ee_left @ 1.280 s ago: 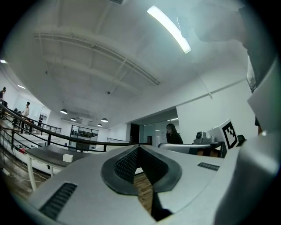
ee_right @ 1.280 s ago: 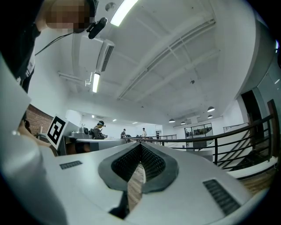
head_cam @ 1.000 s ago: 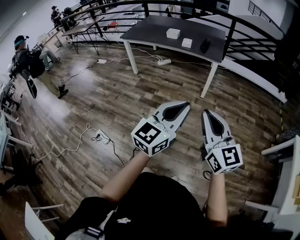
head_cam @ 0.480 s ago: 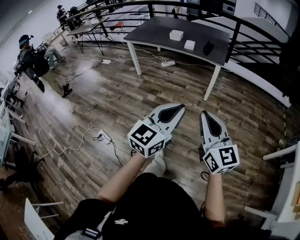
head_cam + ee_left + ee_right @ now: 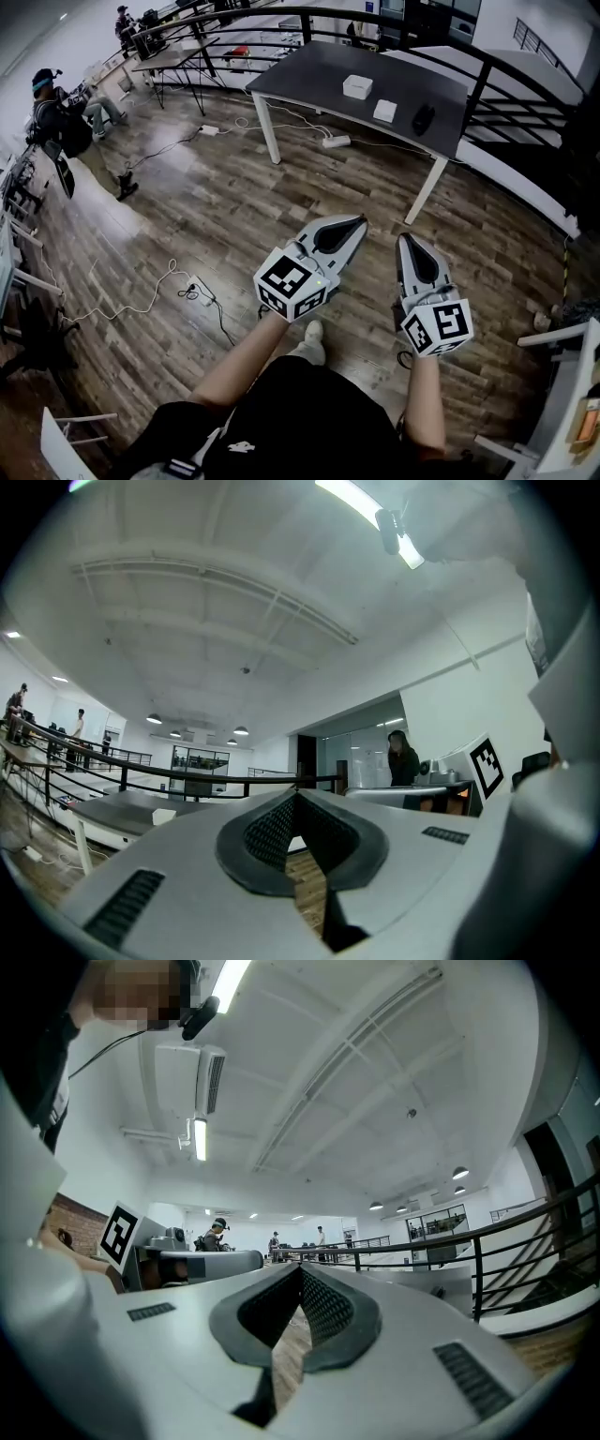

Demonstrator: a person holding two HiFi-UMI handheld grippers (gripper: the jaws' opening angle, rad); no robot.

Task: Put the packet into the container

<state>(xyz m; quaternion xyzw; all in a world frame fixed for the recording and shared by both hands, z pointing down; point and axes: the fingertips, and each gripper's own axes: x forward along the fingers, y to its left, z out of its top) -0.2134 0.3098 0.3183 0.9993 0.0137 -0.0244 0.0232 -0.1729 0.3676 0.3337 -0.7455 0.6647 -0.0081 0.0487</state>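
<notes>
Jaws on both tools meet at the tips: my left gripper [image 5: 361,221] and right gripper [image 5: 405,240] are closed and empty, level above the wood floor [image 5: 216,206]. Two white boxes [image 5: 357,86] and a dark object [image 5: 424,118] lie on the dark table [image 5: 305,77] ahead; I cannot tell which is the packet.

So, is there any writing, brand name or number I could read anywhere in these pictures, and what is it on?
No readable text anywhere.
Cubes on the left claw and right claw: square patterns only, no letters.
White boxes on the dark table: too small to tell.
</notes>
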